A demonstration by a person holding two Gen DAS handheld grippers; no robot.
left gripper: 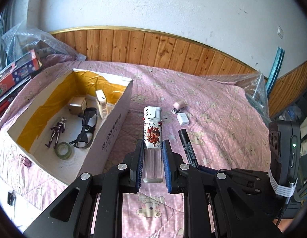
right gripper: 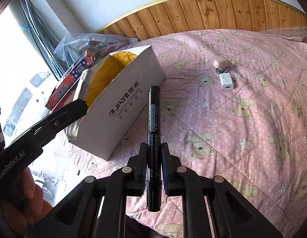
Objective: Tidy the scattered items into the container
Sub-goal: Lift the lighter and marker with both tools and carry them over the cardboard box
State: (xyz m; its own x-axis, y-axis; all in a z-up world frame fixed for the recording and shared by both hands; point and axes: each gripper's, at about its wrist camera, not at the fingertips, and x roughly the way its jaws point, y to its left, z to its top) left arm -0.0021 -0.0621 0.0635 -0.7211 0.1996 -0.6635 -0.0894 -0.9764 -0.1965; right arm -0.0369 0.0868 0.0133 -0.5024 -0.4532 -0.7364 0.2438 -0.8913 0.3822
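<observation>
Lighter clamped upright in left claw beside box, marker gripped in right claw

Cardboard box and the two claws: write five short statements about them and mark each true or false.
1. The left claw grips a lighter. True.
2. The right claw is empty. False: it is shut on a black marker.
3. The cardboard box holds only a roll of tape. False: the tape lies there with glasses, a toy figure and two small boxes.
4. A white charger and a small pink stapler lie on the pink quilt, outside the box. True.
5. The lighter is already in the box. False: it is in the claw, beside the box.
</observation>
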